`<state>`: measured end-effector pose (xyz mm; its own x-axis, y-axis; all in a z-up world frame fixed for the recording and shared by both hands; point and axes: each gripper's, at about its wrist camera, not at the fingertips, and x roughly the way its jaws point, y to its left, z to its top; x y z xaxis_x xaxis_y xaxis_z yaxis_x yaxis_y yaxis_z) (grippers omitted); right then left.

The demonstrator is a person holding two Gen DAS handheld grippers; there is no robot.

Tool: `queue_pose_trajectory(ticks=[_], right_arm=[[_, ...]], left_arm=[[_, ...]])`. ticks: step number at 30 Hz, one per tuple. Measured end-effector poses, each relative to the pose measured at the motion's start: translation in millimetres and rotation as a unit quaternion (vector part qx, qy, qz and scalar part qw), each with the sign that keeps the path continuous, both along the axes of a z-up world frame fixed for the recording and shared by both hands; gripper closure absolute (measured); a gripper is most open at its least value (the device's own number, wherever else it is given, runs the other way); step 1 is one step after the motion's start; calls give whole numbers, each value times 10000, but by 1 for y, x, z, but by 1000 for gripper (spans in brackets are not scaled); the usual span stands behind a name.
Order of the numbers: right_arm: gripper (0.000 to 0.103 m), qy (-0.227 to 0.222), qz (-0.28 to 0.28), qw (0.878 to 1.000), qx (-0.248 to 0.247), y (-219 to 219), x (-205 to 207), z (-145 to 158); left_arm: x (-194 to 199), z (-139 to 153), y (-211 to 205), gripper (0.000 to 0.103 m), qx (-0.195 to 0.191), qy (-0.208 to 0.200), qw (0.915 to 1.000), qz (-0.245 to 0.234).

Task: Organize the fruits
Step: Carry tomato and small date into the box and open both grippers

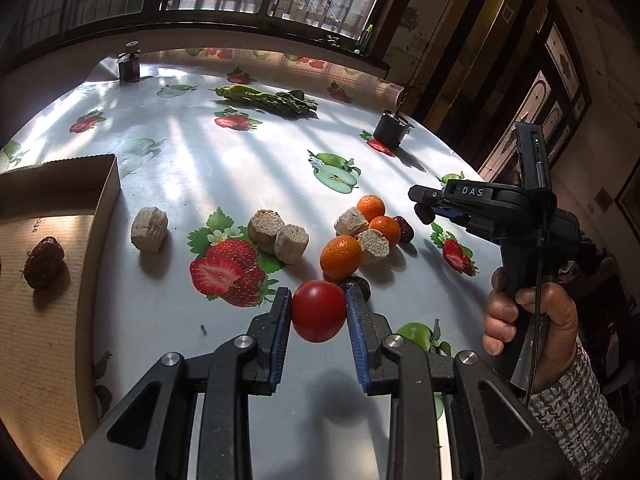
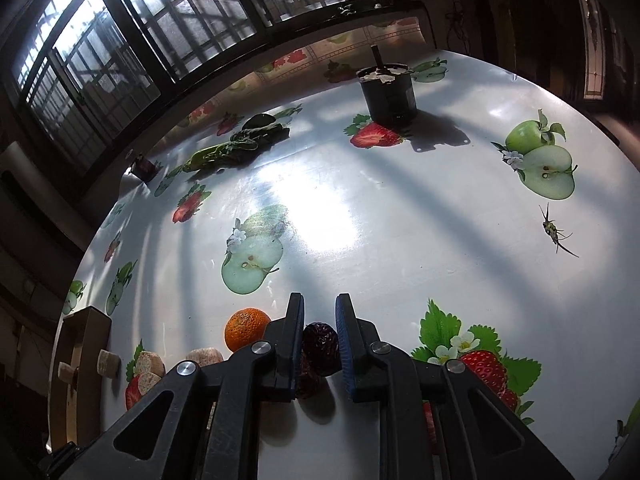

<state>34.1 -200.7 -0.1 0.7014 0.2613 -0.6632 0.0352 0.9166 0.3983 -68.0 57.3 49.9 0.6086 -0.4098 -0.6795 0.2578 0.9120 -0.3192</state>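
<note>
My left gripper [image 1: 319, 304] is shut on a red tomato [image 1: 318, 311] and holds it above the table. My right gripper [image 2: 319, 334] is shut on a dark red date-like fruit [image 2: 320, 348] lifted above the table; it shows at the right of the left wrist view [image 1: 424, 210]. Three oranges [image 1: 341, 257] lie among several beige bread-like chunks [image 1: 278, 236] in the table's middle. A dark fruit [image 1: 404, 229] lies beside the oranges. A cardboard box [image 1: 52, 292] at the left holds one dark red fruit [image 1: 43, 261].
The table has a white cloth printed with fruit [image 2: 360, 220]. Green leafy vegetables [image 1: 266, 98] lie at the far side. A dark cup [image 1: 391, 127] stands at the far right, a small dark jar [image 1: 129, 65] at the far left. Windows run behind.
</note>
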Motion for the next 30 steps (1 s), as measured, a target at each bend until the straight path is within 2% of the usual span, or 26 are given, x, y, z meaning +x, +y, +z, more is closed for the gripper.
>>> queue_pose_trajectory(ticks=[3, 6, 12, 16, 22, 30], right_arm=[[86, -163, 241, 9973, 673, -4, -21, 10], [86, -188, 636, 9884, 1367, -1, -43, 15], [86, -221, 1172, 9747, 1890, 24, -68, 28], [86, -133, 1536, 9639, 2170, 52, -71, 33], [85, 53, 2056, 9559, 2095, 114, -71, 38], [85, 348, 2915, 9440, 1508, 233, -62, 27]], left_arm=[[-15, 4, 12, 76, -85, -97, 9999, 14], [-26, 9, 20, 76, -95, -255, 9996, 21], [-42, 22, 36, 76, -138, -561, 9982, 136], [-44, 27, 59, 76, -268, -591, 9972, 363], [-43, 29, 124, 76, -301, -473, 9921, 1126], [-32, 5, 218, 76, 139, 88, 9724, 2328]])
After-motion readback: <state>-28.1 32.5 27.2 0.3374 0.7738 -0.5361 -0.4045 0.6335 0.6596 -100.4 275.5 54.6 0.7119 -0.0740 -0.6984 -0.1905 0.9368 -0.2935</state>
